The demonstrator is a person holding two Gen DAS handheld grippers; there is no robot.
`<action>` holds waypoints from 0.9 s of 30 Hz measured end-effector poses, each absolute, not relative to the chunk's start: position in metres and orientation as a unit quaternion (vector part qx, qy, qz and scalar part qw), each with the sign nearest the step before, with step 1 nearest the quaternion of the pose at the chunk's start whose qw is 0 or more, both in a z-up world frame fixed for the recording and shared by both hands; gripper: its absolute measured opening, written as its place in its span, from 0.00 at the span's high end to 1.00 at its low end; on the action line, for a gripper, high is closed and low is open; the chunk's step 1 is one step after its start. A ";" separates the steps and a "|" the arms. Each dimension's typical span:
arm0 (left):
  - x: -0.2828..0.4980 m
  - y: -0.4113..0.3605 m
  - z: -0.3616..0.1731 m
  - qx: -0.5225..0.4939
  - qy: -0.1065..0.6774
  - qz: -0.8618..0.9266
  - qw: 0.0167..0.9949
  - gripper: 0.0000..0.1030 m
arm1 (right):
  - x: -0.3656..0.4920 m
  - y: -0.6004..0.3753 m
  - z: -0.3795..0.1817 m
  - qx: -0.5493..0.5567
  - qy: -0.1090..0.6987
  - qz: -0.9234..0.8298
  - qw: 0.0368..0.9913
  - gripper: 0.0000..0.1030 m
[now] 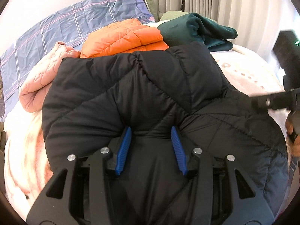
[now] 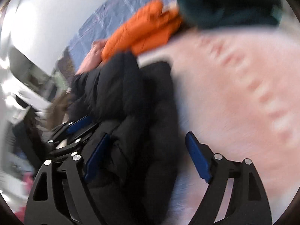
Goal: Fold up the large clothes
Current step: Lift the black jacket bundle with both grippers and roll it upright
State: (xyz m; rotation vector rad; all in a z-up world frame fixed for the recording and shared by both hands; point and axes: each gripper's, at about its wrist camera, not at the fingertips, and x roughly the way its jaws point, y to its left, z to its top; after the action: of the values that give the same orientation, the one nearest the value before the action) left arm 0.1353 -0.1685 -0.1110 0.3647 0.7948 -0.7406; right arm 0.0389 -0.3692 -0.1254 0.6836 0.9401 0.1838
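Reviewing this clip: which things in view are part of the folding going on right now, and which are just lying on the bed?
In the job:
- black padded jacket
- left gripper, pinching a fold of it
- right gripper, jaws wide, gripping nothing

Lying about:
- orange padded jacket
- dark green fleece
- pink garment
- blue checked sheet
- pale blanket

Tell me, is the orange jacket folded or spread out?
Folded: the orange puffer jacket lies doubled in stacked layers behind the black coat.

The padded jacket [image 1: 142, 86] is lying on the bed blanket [image 1: 249, 75]; behind the jacket three folded garments [image 1: 125, 37] are sitting.
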 end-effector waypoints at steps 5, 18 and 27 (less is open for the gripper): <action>0.137 -0.168 -0.110 0.167 0.378 -0.355 0.839 0.56 | 0.052 -0.370 -0.138 0.354 0.457 0.124 0.806 0.11; 0.135 -0.166 -0.106 0.158 0.376 -0.360 0.839 0.55 | 0.046 -0.367 -0.148 0.362 0.440 0.139 0.810 0.49; 0.130 -0.148 -0.087 0.134 0.363 -0.369 0.845 0.26 | 0.041 -0.368 -0.153 0.353 0.432 0.134 0.819 0.49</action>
State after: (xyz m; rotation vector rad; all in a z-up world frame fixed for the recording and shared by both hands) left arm 0.1303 -0.1483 -0.0868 0.2821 0.7668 -0.7795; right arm 0.0412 -0.3680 -0.1525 0.7521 0.9212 0.2863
